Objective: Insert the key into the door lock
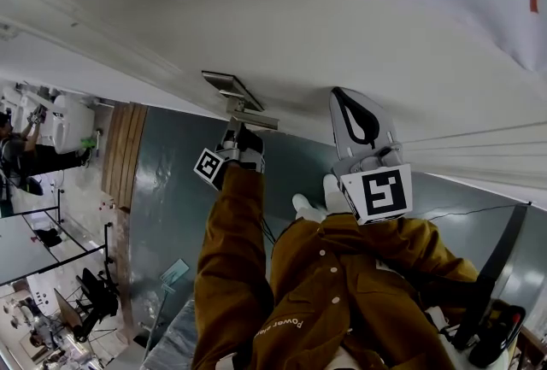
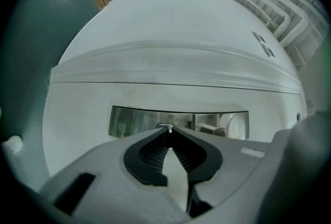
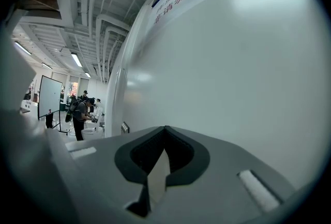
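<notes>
The left gripper point(image 2: 169, 131) has its jaws almost together, pinching what looks like a small silver key point(image 2: 169, 128) at the very tips. The key points straight ahead at the metal lock plate point(image 2: 134, 120), which lies lengthwise across the white door point(image 2: 170, 36) just beyond the tips. The right gripper point(image 3: 165, 129) is closed on nothing and faces bare door off to the side, so the left hand is the nearer one.
</notes>
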`<state>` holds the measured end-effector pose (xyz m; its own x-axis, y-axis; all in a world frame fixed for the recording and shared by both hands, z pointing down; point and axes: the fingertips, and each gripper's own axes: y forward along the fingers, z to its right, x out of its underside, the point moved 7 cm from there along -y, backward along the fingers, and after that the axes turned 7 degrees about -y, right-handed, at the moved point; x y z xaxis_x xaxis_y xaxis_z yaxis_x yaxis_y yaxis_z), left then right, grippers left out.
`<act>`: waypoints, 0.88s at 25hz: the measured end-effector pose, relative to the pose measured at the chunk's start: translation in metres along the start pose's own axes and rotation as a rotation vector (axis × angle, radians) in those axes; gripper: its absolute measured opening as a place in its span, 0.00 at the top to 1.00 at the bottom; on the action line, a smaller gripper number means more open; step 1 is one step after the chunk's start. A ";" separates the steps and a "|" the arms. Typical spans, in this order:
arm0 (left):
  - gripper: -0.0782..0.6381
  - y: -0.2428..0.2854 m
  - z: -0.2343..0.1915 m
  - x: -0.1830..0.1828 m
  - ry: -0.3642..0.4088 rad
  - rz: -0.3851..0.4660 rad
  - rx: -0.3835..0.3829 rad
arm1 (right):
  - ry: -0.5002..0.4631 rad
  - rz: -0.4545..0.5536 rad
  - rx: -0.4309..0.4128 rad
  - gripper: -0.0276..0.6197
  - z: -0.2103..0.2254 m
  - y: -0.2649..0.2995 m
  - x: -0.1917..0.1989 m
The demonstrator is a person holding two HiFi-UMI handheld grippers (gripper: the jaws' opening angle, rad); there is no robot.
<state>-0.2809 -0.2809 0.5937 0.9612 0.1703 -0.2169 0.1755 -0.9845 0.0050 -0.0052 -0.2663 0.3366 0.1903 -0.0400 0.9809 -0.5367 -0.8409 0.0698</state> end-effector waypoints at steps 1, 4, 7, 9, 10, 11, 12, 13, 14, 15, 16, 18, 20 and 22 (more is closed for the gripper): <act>0.85 0.000 0.000 0.000 0.004 -0.001 0.003 | -0.001 0.001 0.000 0.95 0.000 0.000 0.000; 0.85 0.000 0.001 0.001 0.040 -0.005 0.021 | -0.001 0.000 -0.003 0.95 0.000 0.000 0.000; 0.76 -0.006 0.000 0.001 0.099 -0.033 0.039 | 0.009 0.003 -0.003 0.95 0.000 0.001 0.002; 0.63 -0.020 -0.003 0.003 0.148 -0.048 0.016 | 0.012 0.005 0.004 0.95 0.000 0.001 0.002; 0.61 -0.029 -0.003 0.005 0.175 -0.053 0.002 | 0.012 0.007 0.006 0.95 0.001 0.001 0.002; 0.61 -0.040 -0.001 0.008 0.204 -0.055 -0.007 | 0.012 0.008 0.005 0.95 0.001 0.001 0.002; 0.61 -0.052 0.005 0.012 0.236 -0.050 -0.013 | 0.015 0.011 0.001 0.95 0.002 0.000 0.001; 0.63 -0.067 0.013 0.016 0.283 -0.040 -0.018 | 0.021 0.018 -0.007 0.95 0.002 0.000 0.001; 0.68 -0.082 0.025 0.019 0.361 -0.029 -0.024 | 0.032 0.027 -0.017 0.95 0.002 -0.001 0.000; 0.72 -0.096 0.039 0.023 0.477 -0.024 -0.032 | 0.046 0.036 -0.025 0.95 0.004 -0.002 0.000; 0.74 -0.109 0.055 0.027 0.615 -0.025 -0.040 | 0.060 0.042 -0.031 0.95 0.006 -0.004 0.000; 0.82 -0.131 0.090 0.042 0.875 -0.025 -0.045 | 0.074 0.055 -0.043 0.95 0.012 -0.008 0.000; 0.89 -0.148 0.126 0.064 1.069 -0.010 -0.029 | 0.084 0.079 -0.060 0.95 0.013 -0.013 -0.002; 0.89 -0.157 0.160 0.090 1.225 -0.013 0.008 | 0.088 0.106 -0.082 0.95 0.010 -0.020 -0.004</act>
<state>-0.2558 -0.1179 0.4167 0.5252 0.1036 0.8446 0.1890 -0.9820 0.0029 0.0127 -0.2551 0.3293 0.0583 -0.0756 0.9954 -0.6161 -0.7873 -0.0238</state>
